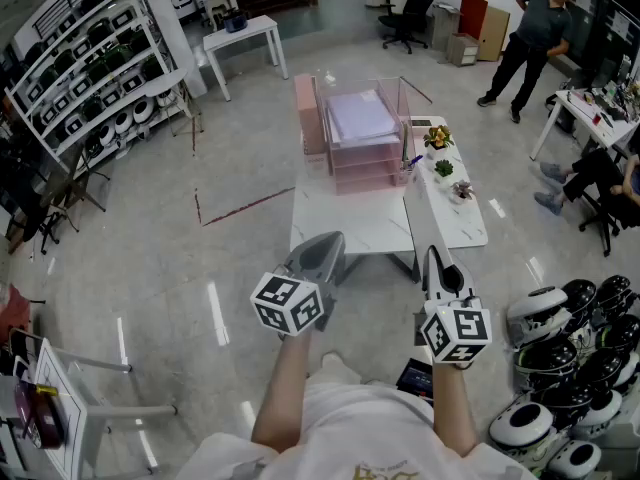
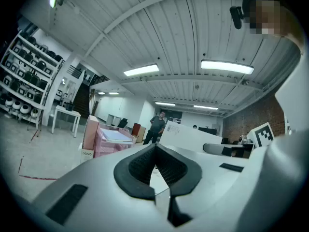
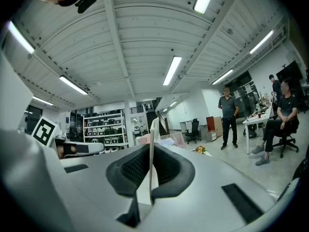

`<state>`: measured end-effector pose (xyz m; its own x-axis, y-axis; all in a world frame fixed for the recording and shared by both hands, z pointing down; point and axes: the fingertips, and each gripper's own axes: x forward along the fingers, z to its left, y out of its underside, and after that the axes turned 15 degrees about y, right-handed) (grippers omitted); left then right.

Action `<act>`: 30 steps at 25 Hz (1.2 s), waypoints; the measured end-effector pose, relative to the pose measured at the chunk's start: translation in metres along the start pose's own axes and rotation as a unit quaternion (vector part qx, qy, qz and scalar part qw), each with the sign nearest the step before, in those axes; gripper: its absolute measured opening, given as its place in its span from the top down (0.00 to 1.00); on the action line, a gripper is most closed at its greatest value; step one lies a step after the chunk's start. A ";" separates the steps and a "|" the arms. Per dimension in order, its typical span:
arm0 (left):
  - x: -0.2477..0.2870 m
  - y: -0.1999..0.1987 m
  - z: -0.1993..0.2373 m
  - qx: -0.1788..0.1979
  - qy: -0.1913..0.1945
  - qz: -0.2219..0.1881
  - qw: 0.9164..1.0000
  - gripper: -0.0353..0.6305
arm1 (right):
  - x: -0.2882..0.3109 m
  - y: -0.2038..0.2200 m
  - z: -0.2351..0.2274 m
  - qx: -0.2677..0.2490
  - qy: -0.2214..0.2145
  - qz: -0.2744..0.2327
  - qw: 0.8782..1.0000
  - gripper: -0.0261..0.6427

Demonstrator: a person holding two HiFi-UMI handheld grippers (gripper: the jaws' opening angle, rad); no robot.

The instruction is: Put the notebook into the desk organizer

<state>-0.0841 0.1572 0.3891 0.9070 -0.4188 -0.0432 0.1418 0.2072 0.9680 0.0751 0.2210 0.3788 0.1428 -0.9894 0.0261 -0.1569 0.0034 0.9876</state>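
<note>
Currently the right gripper (image 3: 151,146) has its fingers closed on the notebook (image 3: 151,178), a thin white item held upright and seen edge-on. The left gripper (image 2: 155,148) has its fingers closed together with nothing between them. Both grippers point level at the near edge of the white bench (image 1: 350,223). The pink desk organizer (image 1: 307,118) stands at the bench's far end, well apart from the notebook.

Your white desk (image 1: 350,223) stands on the grey floor (image 1: 230,268) straight ahead of you. The pink organizer (image 1: 362,143) sits at its far end. Just right of the organizer, a narrower desk (image 1: 455,223) adjoins, carrying three small potted plants (image 1: 444,168) in a row.
</note>
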 end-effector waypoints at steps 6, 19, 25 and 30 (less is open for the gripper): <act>-0.005 -0.002 0.005 0.002 -0.017 -0.001 1.000 0.92 | 0.000 -0.003 -0.003 0.000 -0.002 -0.002 1.000 0.93; -0.017 0.010 0.017 -0.008 -0.052 0.011 0.999 0.92 | 0.001 -0.008 -0.022 0.033 0.007 -0.006 0.999 0.93; -0.003 0.007 0.035 -0.009 -0.061 0.011 0.998 0.92 | 0.026 -0.015 -0.026 0.038 -0.002 -0.009 0.999 0.93; 0.027 0.003 0.073 -0.013 -0.064 0.009 0.998 0.92 | 0.072 -0.015 -0.026 0.040 -0.014 -0.007 0.999 0.93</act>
<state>-0.0879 0.0824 0.4089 0.8512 -0.5247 0.0071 0.1380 0.2369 0.9617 0.1128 0.1536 0.3700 0.1174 -0.9931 0.0078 -0.2323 -0.0199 0.9724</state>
